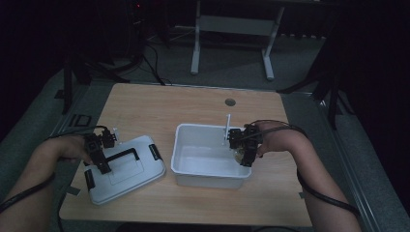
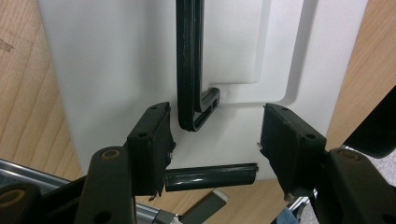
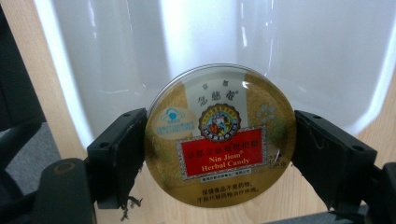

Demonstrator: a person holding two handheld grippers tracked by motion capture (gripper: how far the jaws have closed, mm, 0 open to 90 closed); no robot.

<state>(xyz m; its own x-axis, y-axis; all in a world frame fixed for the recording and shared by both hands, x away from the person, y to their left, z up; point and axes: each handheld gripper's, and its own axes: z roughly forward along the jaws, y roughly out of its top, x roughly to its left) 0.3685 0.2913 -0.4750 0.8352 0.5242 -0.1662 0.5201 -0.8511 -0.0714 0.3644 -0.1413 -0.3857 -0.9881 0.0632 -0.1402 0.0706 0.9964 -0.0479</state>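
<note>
A light wooden table [image 1: 145, 104] carries a white rectangular plastic bin [image 1: 193, 159] and, to its left, a white plastic lid with a black handle [image 1: 140, 174]. The right gripper [image 1: 244, 155] clamps a round gold candy tin with a red label [image 3: 219, 135] by its edges, over the bin's right rim. The left gripper [image 1: 99, 162] rests on the lid, jaws parted and gripping nothing, beside the handle.
</note>
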